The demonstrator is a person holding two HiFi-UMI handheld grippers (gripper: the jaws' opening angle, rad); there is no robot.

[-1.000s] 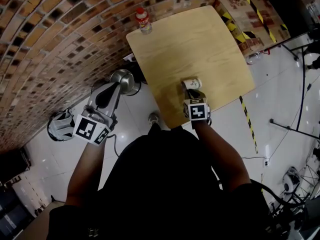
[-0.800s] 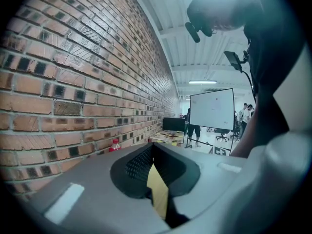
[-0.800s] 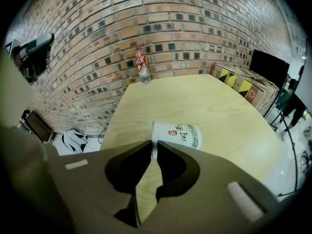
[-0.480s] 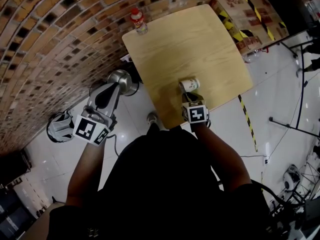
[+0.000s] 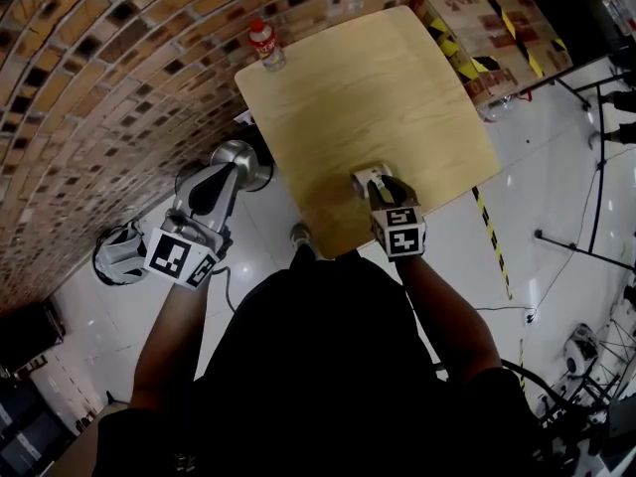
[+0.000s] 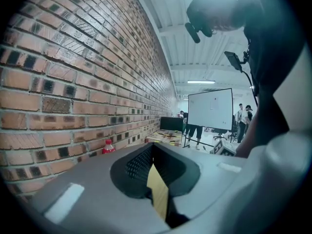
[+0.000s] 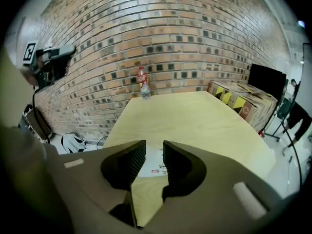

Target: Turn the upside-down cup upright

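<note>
Two hand-held grippers are in view. The left hand-held gripper (image 6: 152, 152) is held off the left edge of the bench (image 5: 397, 78) with its jaws together on nothing, presumably parked as not needed. The cup (image 5: 368, 177) sits by the bench's near edge, between the jaws of the right hand-held gripper (image 5: 378, 191). These jaws have just been opening and their pads do not press its wall, apparently a release. Cup orientation cannot be confirmed.
</note>
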